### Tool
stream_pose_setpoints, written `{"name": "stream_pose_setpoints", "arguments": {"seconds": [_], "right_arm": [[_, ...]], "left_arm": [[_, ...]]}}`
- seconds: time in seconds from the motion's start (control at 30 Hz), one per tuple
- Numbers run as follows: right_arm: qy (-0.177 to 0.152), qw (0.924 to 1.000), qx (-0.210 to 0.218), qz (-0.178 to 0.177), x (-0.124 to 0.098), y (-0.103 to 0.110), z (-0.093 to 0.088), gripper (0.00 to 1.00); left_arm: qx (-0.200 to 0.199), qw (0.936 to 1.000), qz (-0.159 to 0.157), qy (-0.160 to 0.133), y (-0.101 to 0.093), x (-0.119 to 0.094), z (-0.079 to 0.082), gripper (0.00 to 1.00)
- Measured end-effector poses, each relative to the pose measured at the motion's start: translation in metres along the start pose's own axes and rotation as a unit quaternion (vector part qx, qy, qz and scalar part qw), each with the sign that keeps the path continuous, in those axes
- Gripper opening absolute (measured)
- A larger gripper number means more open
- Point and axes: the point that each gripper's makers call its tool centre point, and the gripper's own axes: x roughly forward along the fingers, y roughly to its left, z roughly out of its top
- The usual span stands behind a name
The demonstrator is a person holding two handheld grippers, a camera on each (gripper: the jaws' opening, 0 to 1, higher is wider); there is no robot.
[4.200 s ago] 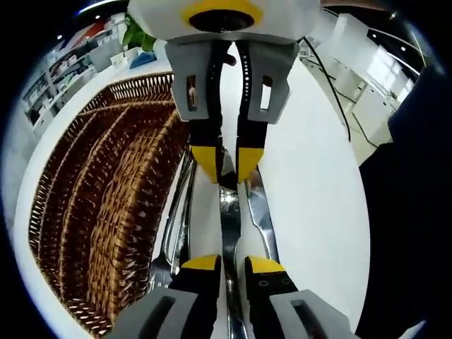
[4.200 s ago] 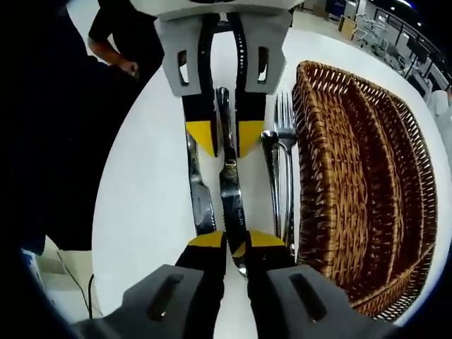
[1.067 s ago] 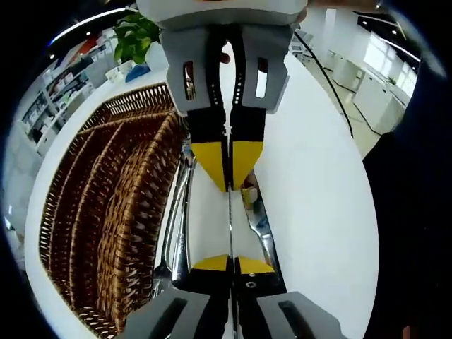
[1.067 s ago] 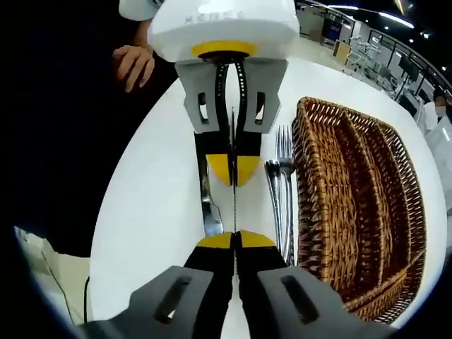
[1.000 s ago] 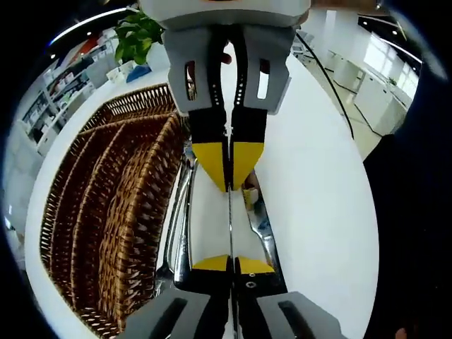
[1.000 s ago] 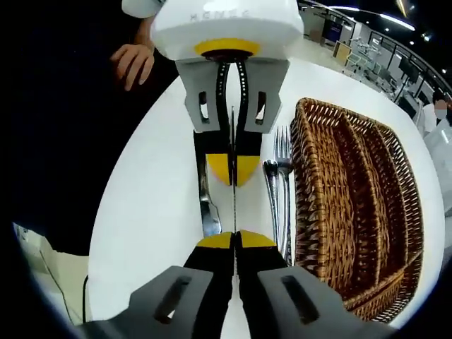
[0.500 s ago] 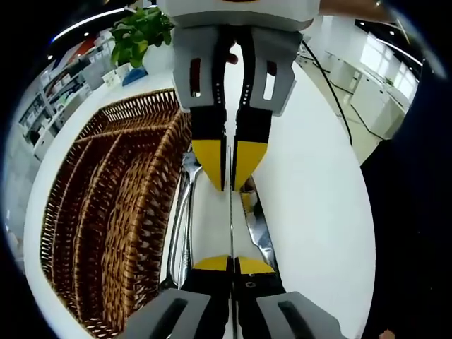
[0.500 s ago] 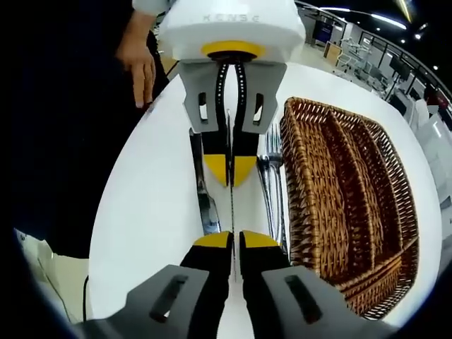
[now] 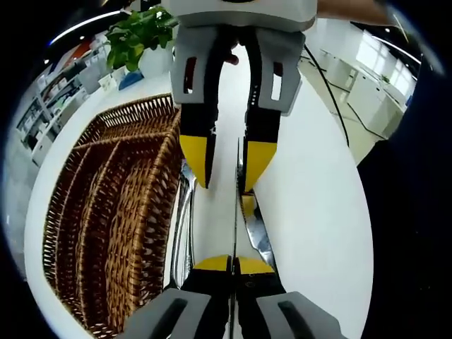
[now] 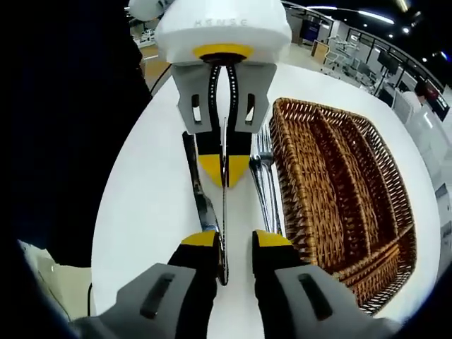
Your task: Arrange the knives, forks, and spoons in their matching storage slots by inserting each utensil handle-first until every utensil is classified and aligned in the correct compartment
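Three-slotted wicker basket [image 10: 339, 191] sits on the white table [image 10: 148, 212], its far rim cut off. The left gripper [image 9: 232, 264] is clamped on a knife [image 9: 235, 205] seen edge-on; the right gripper [image 10: 227, 239] has its jaws parted around that knife. Other cutlery [image 10: 263, 180] beside the basket lies partly hidden.

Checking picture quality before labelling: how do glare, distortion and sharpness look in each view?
Left gripper view: fisheye bends the basket, the knife is a sharp thin edge, the table is bright white. Right gripper view: basket curved, cutlery glints, left side dark.
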Motion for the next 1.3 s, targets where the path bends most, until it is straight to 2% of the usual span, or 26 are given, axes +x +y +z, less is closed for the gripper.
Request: {"name": "stream_pose_setpoints", "arguments": {"seconds": [0.23, 0.43, 0.47, 0.7, 0.9, 1.3], "right_arm": [[0.009, 1.0000, -0.001, 0.000, 0.001, 0.001, -0.003, 0.15], [0.022, 0.9988, -0.039, 0.021, 0.012, 0.009, 0.004, 0.00], [0.023, 0.9988, -0.038, 0.021, 0.012, 0.009, 0.004, 0.00], [-0.005, 0.9994, -0.028, 0.019, 0.004, 0.005, 0.015, 0.00], [-0.018, 0.9995, -0.025, 0.001, -0.004, -0.007, 0.024, 0.00], [-0.031, 0.9986, -0.016, -0.039, -0.023, -0.047, 0.033, 0.00]], "left_arm": [[0.006, 1.0000, -0.006, 0.002, -0.003, 0.000, 0.001, 0.00], [0.002, 1.0000, -0.005, 0.004, -0.003, -0.006, 0.001, 0.00], [0.002, 1.0000, -0.004, 0.002, -0.002, -0.007, 0.002, 0.00], [0.007, 1.0000, 0.003, 0.005, 0.000, -0.027, 0.004, 0.00], [0.023, 0.9997, 0.007, 0.008, 0.013, -0.040, 0.010, 0.00], [0.053, 0.9983, 0.021, 0.005, 0.053, -0.058, 0.027, 0.00]]}}
